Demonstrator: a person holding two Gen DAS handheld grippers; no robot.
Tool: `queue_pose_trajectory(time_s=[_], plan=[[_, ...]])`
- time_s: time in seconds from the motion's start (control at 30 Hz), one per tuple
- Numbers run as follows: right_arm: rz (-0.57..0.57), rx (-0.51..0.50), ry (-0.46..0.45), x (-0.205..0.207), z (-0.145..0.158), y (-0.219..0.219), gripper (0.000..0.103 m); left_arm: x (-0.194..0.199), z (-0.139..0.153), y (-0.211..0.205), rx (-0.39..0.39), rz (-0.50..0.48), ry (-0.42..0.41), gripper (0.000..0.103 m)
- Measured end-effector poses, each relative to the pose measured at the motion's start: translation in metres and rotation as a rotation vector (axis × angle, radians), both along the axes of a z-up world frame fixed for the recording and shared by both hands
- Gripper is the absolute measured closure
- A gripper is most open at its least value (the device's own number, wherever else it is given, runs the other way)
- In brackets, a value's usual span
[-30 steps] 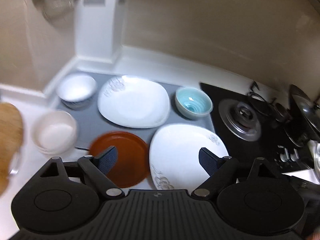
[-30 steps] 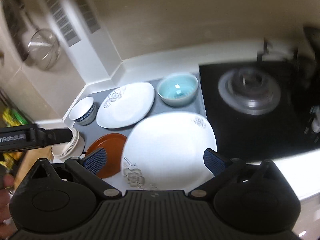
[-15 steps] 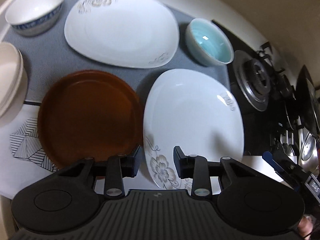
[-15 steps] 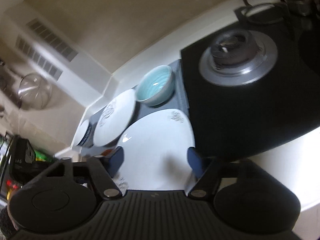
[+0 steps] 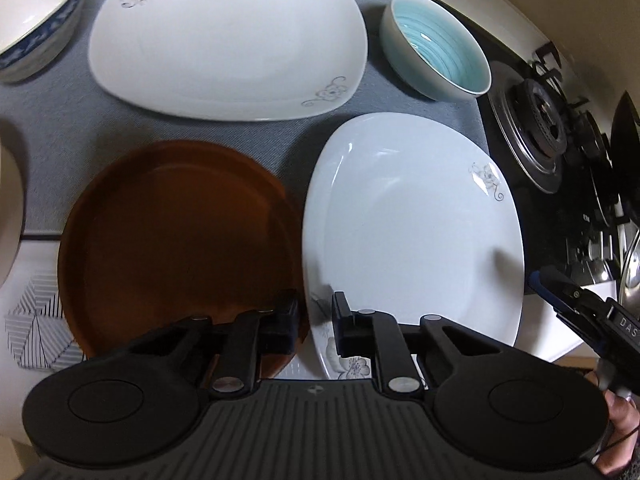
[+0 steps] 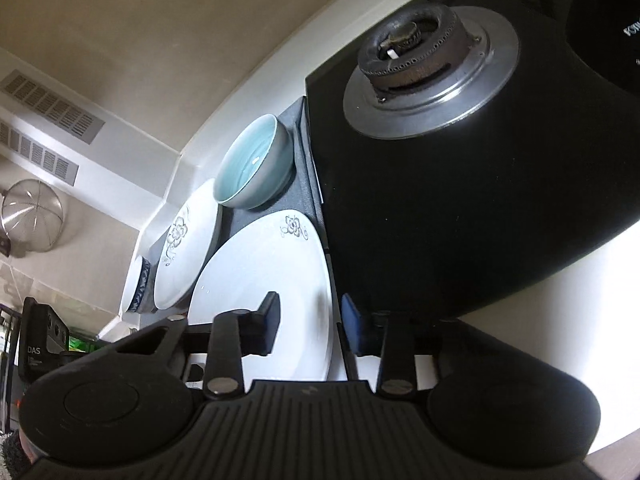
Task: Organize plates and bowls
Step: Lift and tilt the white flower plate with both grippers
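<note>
1. My left gripper (image 5: 316, 322) pinches the near white plate's (image 5: 416, 232) rim; my right gripper (image 6: 308, 324) straddles its other edge, half-closed.
2. On the grey mat (image 5: 60, 128): two white plates, one brown plate (image 5: 176, 236), two bowls.

blue-patterned bowl (image 5: 28, 20) cut off at edge, cream dish (image 5: 10, 208) mostly out of frame

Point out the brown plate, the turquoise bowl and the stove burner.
brown plate (image 5: 176, 240), left wrist view, on its flat inner floor.
turquoise bowl (image 5: 448, 48), left wrist view, on its ribbed blue inside.
stove burner (image 6: 412, 54), right wrist view, on the dark ring of the burner head.
</note>
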State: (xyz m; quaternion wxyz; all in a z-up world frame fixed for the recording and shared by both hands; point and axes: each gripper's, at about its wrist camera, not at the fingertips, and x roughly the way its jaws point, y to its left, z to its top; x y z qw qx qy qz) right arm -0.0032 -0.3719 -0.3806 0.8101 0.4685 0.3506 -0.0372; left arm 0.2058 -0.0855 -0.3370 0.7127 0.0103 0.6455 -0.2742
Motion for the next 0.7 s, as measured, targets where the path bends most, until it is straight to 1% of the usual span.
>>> queue_pose_trajectory(time_s=[0.1, 0.2, 0.3, 0.37, 0.43, 0.47, 0.53, 0.6, 0.67, 0.7], plan=[[-0.018, 0.022, 0.019, 0.000, -0.002, -0.003, 0.070, 0.008, 0.000, -0.008, 0.005, -0.037, 0.012, 0.085], [-0.031, 0.038, 0.034, 0.003, -0.001, -0.005, 0.070, 0.020, -0.006, -0.010, -0.015, -0.045, 0.041, 0.085], [-0.014, 0.000, 0.045, 0.009, 0.002, 0.000, 0.069, 0.029, -0.010, 0.000, -0.054, -0.001, 0.083, 0.085], [-0.004, -0.016, 0.060, 0.013, -0.003, 0.003, 0.069, 0.035, -0.012, -0.002, -0.063, 0.018, 0.096, 0.085], [-0.005, 0.006, 0.071, 0.016, -0.013, 0.004, 0.069, 0.039, -0.011, -0.006, -0.063, 0.010, 0.087, 0.085], [-0.008, 0.033, 0.067, 0.016, -0.018, 0.003, 0.072, 0.041, -0.011, -0.008, -0.066, 0.021, 0.086, 0.085], [-0.006, 0.091, 0.046, 0.017, -0.024, 0.002, 0.073, 0.046, -0.012, -0.013, -0.062, 0.029, 0.083, 0.086], [0.012, 0.112, 0.037, 0.019, -0.026, 0.001, 0.074, 0.048, -0.014, -0.022, -0.035, -0.001, 0.075, 0.083], [0.015, 0.146, 0.050, 0.020, -0.027, -0.001, 0.077, 0.047, -0.010, -0.030, -0.003, -0.018, 0.063, 0.083], [0.030, 0.145, 0.058, 0.022, -0.025, -0.002, 0.077, 0.044, -0.006, -0.031, 0.006, -0.014, 0.054, 0.083]])
